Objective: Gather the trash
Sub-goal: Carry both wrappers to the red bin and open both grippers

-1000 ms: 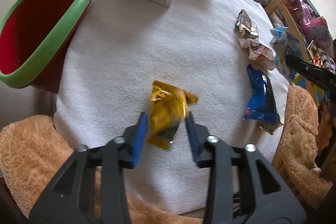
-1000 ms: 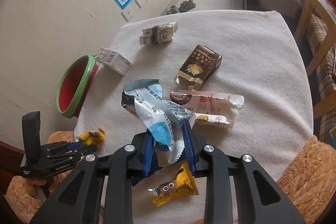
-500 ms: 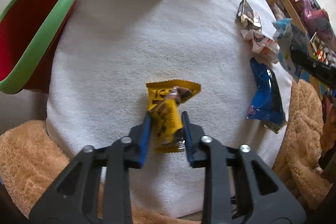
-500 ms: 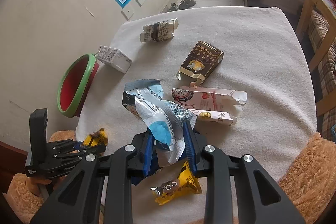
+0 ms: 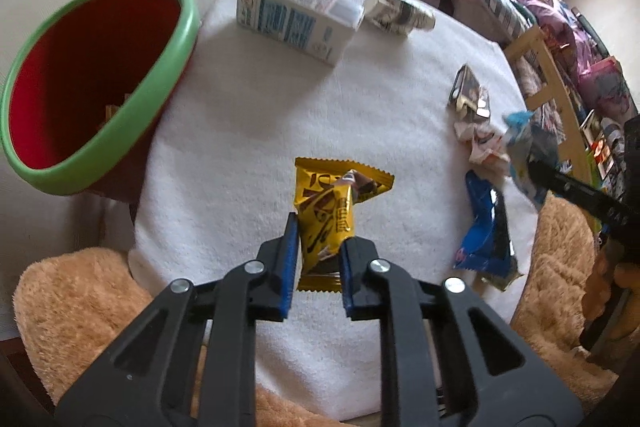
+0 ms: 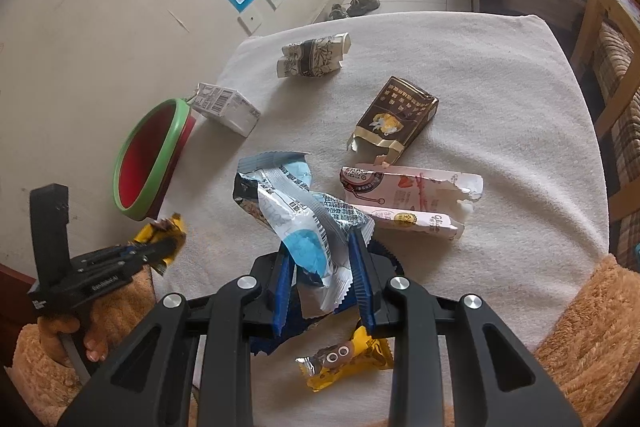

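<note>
Trash in hand: yellow snack wrapper (image 5: 326,217) pinched by its lower half between the blue pads of the left gripper (image 5: 318,259), lifted just clear of the white cloth (image 5: 248,131); the jaws have just closed on it. Right gripper (image 6: 322,267) clamps a blue-and-white wrapper (image 6: 296,215) above the table's near edge. Likely goal, the red bin with green rim (image 5: 132,99), stands off the table's left edge. Risk: the slick foil, gripped low, could slide out during the swing, or catch the rim. Remaining on the cloth: milk carton (image 5: 292,23) near the bin, crushed carton (image 5: 400,15), brown packet (image 6: 394,119), pink wrappers (image 6: 408,195), blue wrapper (image 5: 486,239), another yellow wrapper (image 6: 346,361); nothing blocks the path
</note>
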`<state>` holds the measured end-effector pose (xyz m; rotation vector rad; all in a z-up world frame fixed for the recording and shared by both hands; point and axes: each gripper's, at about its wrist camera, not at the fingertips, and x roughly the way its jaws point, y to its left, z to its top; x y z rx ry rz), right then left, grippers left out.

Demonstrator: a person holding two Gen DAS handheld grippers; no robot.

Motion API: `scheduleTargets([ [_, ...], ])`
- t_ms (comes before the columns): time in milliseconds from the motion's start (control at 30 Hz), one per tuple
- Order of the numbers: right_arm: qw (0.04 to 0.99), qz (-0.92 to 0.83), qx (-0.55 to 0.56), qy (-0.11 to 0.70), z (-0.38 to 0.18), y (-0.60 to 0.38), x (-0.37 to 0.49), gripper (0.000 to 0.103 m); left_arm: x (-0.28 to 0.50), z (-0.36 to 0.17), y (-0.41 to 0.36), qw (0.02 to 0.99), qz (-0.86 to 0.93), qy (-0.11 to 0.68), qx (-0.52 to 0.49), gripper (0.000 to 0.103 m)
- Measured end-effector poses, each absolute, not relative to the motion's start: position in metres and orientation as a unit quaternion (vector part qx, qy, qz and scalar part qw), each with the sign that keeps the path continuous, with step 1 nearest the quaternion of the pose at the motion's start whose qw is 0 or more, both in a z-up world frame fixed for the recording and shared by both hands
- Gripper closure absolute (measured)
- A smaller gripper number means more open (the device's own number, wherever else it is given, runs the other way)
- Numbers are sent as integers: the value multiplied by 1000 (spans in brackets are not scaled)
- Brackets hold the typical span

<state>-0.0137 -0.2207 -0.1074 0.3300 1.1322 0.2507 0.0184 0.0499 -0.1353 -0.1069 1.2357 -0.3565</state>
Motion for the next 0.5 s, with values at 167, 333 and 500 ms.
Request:
scheduleTargets([
  [167,825,121,156,530,-107,-218,-14,75,22,-123,53,809,-163,561,-56,86],
  [333,823,128,154,532,-106,-208,-9,75,25,-112,61,820,-156,547,-68,86],
  [500,824,152,146,525,-98,-185,1,75,31,-106,80,831,-135,534,-82,86],
])
